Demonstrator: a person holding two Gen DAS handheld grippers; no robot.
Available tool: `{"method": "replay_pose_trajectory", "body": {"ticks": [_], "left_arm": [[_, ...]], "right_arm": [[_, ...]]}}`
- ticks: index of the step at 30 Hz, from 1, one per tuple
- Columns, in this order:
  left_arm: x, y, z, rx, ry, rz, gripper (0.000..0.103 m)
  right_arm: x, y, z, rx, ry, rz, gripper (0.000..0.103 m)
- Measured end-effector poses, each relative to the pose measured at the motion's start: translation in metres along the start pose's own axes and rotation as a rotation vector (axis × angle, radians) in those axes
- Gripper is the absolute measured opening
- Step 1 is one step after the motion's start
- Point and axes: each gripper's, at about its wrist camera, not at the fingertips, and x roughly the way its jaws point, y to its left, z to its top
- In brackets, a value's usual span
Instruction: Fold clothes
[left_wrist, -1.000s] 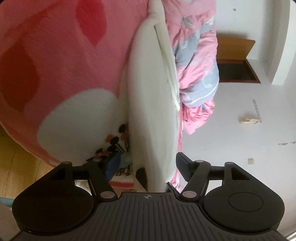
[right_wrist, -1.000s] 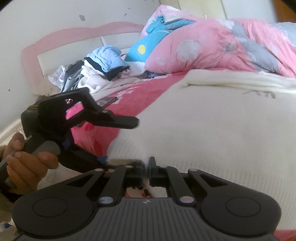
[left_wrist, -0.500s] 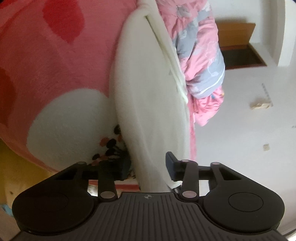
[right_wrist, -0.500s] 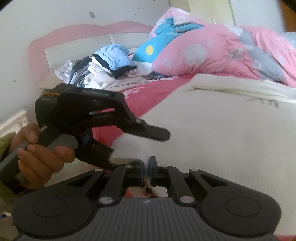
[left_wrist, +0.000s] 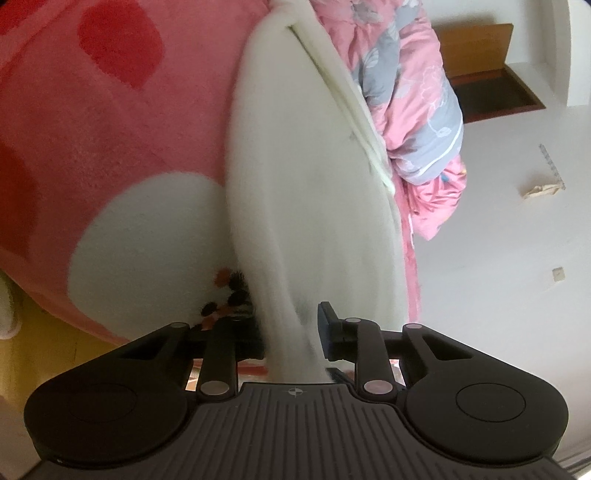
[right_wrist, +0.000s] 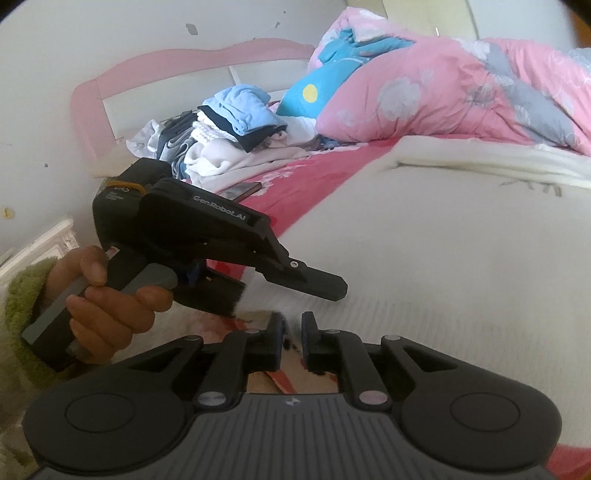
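A white fleecy garment (right_wrist: 424, 258) is spread across the pink bedspread (left_wrist: 110, 129) of a bed, its near edge gathered into a narrow fold that runs toward the left wrist camera. That fold is seen between the jaws of the left gripper (left_wrist: 291, 332), which are closing on it; the fabric fills most of the gap, and whether both pads already press on it cannot be told. In the right wrist view the same gripper (right_wrist: 295, 280) is held by a hand (right_wrist: 107, 306) in a green fleecy sleeve (right_wrist: 26, 306), low over the garment's near corner. The jaws of the right gripper (right_wrist: 291, 332) stand narrowly apart and are opening; only a few dark fibres and the printed bedding are seen in the gap, with nothing gripped. Behind the garment a pink and grey floral quilt (right_wrist: 461, 92) is heaped, with a blue cushion (right_wrist: 310, 96) beside it. A pile of mixed clothes (right_wrist: 229, 125) is stacked near the pink headboard (right_wrist: 155, 62)
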Motion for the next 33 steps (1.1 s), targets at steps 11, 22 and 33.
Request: {"method": "replay_pose_trajectory", "body": {"ticks": [11,22,33], "left_arm": [[-0.003,-0.011,-0.003,0.092,0.005,0.073,0.024],[0.006,-0.032,-0.005,0.194,0.017,0.178,0.024],[0.01,-0.041,-0.006,0.223,0.016,0.238,0.021]], "right_arm": [[-0.036,-0.028,-0.003,0.13,0.029,0.0,0.022],[-0.152,-0.161,-0.013,0.559,-0.138,-0.296,0.041],[-0.169,-0.262,-0.056,0.874,-0.166,-0.218,0.042]]}}
